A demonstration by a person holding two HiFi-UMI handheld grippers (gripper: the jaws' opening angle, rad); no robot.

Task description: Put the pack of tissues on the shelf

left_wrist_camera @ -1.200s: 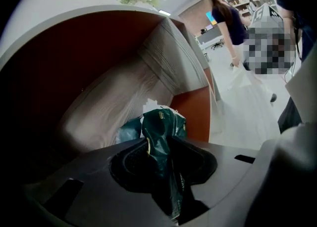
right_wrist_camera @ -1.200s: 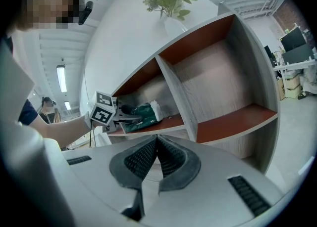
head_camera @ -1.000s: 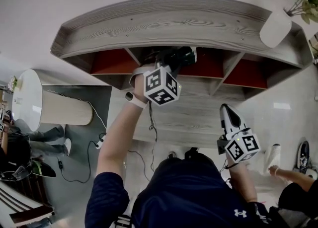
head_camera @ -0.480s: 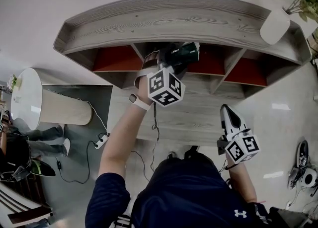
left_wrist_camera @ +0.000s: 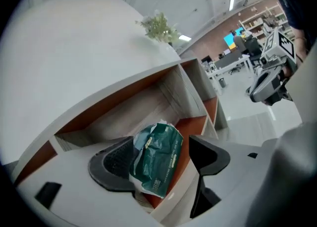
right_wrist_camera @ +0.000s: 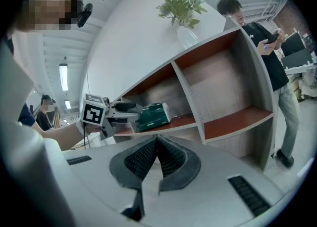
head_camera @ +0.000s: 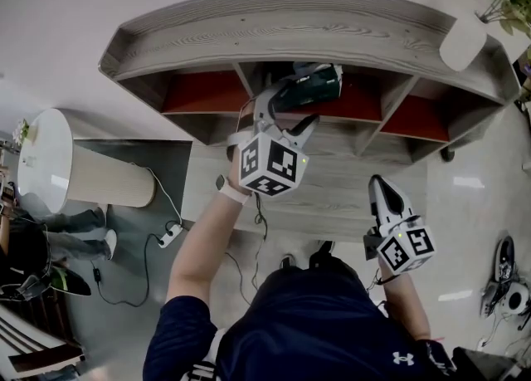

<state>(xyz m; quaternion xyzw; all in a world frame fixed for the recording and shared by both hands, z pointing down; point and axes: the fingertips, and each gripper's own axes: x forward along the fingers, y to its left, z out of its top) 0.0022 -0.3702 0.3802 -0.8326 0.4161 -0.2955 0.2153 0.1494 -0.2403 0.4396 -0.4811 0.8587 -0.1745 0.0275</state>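
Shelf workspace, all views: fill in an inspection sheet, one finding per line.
Surface: grey wooden shelf, red-lined compartments.
Job's things: pack of tissues lying in the middle compartment.
Clutter: white vase with plant on the shelf top.
Grippers: left claw open, jaws either side of the pack; right claw shut, empty.
Cables: power strip and cable on floor.
Surroundings: round white table; bystander holding a phone.

The pack of tissues [left_wrist_camera: 156, 159] blocks the way ahead between the left hand-held gripper's [head_camera: 289, 114] parted jaws; shelf [head_camera: 282, 35] dividers [head_camera: 397, 99] wall both sides; open room lies behind it.
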